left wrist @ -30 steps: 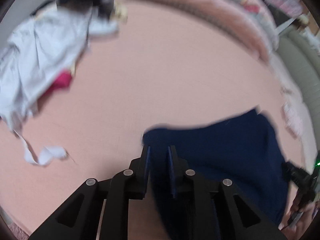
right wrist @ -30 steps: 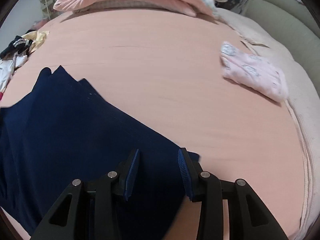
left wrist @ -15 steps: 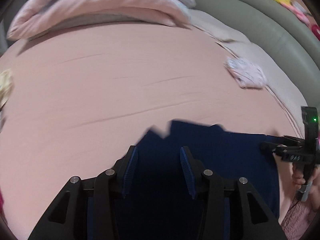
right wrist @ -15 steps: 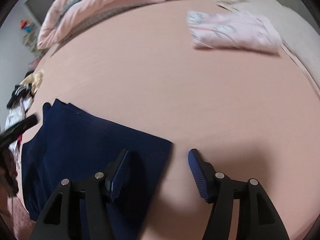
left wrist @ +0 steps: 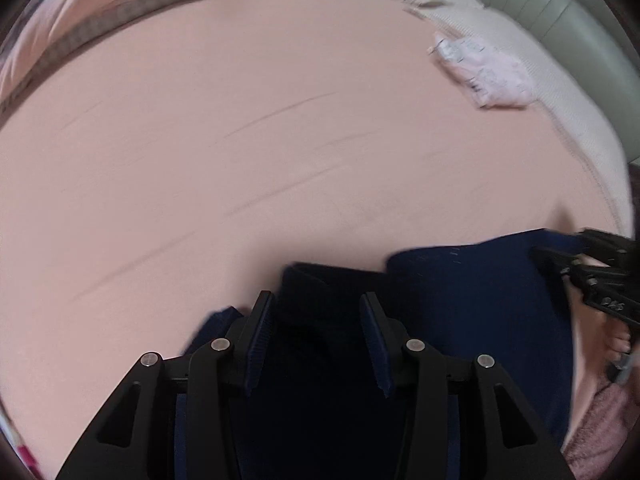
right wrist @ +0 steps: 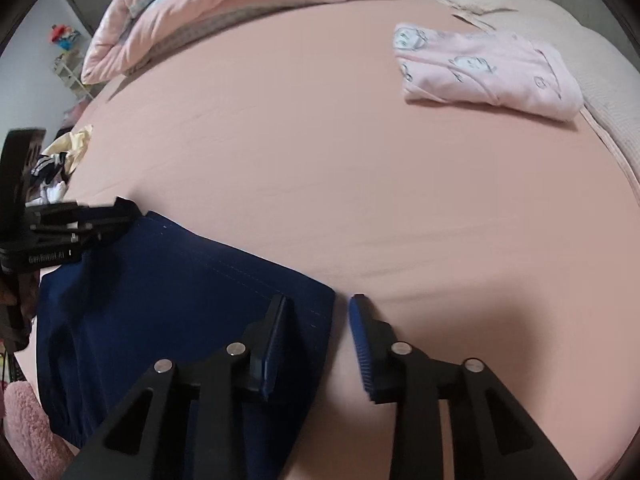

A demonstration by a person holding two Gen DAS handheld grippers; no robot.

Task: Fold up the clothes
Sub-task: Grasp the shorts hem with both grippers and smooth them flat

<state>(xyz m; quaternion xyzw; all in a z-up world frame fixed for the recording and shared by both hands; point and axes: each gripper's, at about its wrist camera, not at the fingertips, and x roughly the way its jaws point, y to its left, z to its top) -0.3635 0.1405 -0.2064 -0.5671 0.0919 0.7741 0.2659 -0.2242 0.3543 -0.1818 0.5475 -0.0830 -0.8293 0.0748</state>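
Through my left wrist camera, my left gripper (left wrist: 318, 338) sits at the bottom centre of the frame with its jaws apart and nothing pinched between them; the navy garment (left wrist: 480, 300) fills the gap beneath the fingers and spreads toward the lower right, lying on the pink bedsheet (left wrist: 260, 140). That view is blurred, so the garment's upper edge reads only as a dark, uneven line. At the right edge of the same frame my right gripper (left wrist: 600, 280) shows as a black shape over the cloth's far corner. My right wrist camera is sharper: my right gripper (right wrist: 316, 340) is at the bottom centre, jaws spread, one finger over the garment's right corner and the other over bare sheet, gripping nothing. Here the navy garment (right wrist: 180, 300) lies flat in the lower left, its stitched edge running diagonally, and my left gripper (right wrist: 68, 232) enters from the left edge at the cloth's upper corner. Only this view shows the jumble of clothes (right wrist: 60, 160) at the left edge and the printed detail on the folded pink garment (right wrist: 488, 72) in the upper right. The pink duvet (right wrist: 208, 4) lies bunched across the top.
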